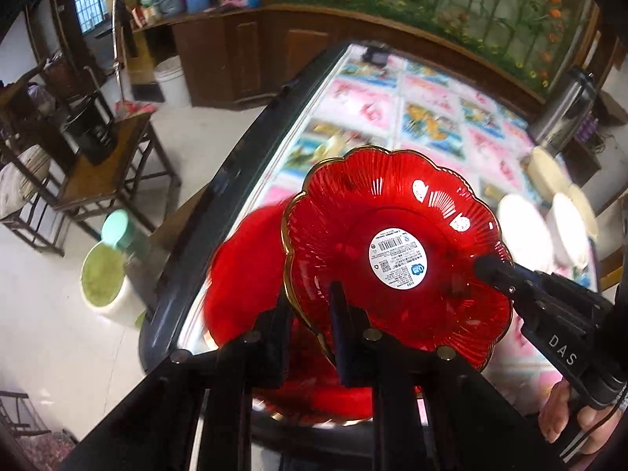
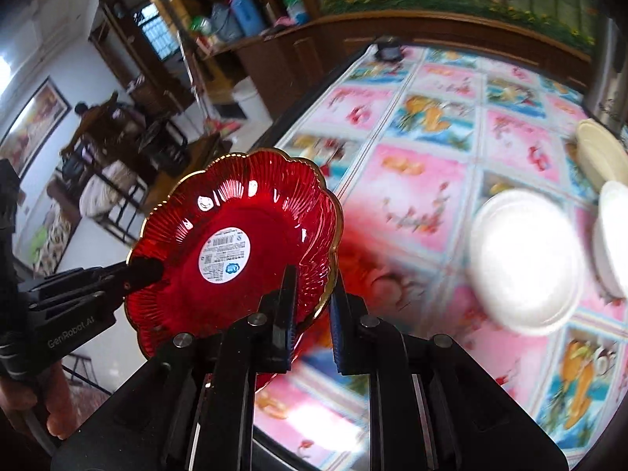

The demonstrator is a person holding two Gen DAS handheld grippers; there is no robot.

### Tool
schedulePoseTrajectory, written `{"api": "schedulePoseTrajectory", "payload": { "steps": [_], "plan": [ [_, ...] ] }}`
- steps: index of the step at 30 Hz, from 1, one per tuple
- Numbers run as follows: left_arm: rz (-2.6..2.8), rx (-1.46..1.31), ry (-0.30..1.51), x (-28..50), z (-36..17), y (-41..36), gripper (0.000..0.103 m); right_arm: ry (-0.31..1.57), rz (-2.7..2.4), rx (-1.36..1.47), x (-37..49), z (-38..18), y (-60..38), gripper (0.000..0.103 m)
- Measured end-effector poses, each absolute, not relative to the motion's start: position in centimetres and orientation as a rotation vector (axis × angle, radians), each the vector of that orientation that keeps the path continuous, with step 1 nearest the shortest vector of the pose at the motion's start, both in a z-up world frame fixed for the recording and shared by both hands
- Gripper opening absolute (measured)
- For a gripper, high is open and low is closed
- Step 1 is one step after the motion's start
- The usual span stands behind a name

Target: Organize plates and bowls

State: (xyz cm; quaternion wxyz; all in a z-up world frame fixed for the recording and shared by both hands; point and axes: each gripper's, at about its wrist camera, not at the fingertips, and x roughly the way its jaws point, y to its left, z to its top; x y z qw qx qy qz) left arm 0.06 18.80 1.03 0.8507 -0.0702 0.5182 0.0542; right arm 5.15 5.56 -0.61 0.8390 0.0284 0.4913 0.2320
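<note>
Two grippers have hold of one red plate [image 1: 396,251], lifted off the worktop [image 1: 424,106] and tilted so its stickered face shows. From the left wrist view, the left gripper [image 1: 310,314] has its fingers pinching the gold rim at the plate's near edge, one finger on each face. Beyond and left of those fingers a second red plate [image 1: 243,274] lies on the worktop by its dark edge, blurred. The right gripper [image 1: 494,269] comes in from the right side and grips the far rim; whether its fingers clamp tight there I cannot tell from this angle.

From the right wrist view, the right gripper [image 2: 312,306] has its fingers drawn close with the plate's rim between them, so it seems to be pinching it. The left gripper [image 2: 145,271] bites the opposite rim. Ahead and right of the fingers, white bowls [image 2: 526,259] sit on the patterned cloth, still apart.

By my judgement the sorting is only partly done: this plate has yet to be set on its twin, and the white pieces remain unstacked.
</note>
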Motion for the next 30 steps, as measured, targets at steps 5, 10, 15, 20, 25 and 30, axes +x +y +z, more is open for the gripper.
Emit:
{"api": "schedulePoseTrajectory", "payload": {
  "steps": [5, 10, 15, 20, 25, 30],
  "plan": [
    [0.134, -0.179, 1.155, -0.5, -1.4, 20.6, 0.017, 1.108, 0.513, 0.013, 4.5, -3.4, 7.8, 0.014],
    [0.149, -0.185, 1.191, -1.2, -2.8, 22.1, 0.017, 1.15, 0.516, -0.033, 4.3, -5.1, 9.7, 0.014],
    [0.159, -0.187, 1.237, -0.8, -4.5, 23.0, 0.018, 1.193, 0.514, -0.067, 4.6, -6.4, 10.9, 0.015],
    [0.157, -0.18, 1.239, -0.4, -4.8, 23.4, 0.02, 1.193, 0.497, -0.104, 4.9, -6.7, 11.6, 0.015],
    [0.172, -0.093, 1.23, -0.3, -4.7, 22.8, 0.024, 1.209, 0.484, -0.13, 5.0, -6.6, 12.1, 0.018],
    [0.281, 0.178, 1.109, -1.1, -3.7, 20.6, 0.028, 1.166, 0.459, -0.272, 4.5, -6.4, 13.4, 0.019]
  ]
}}
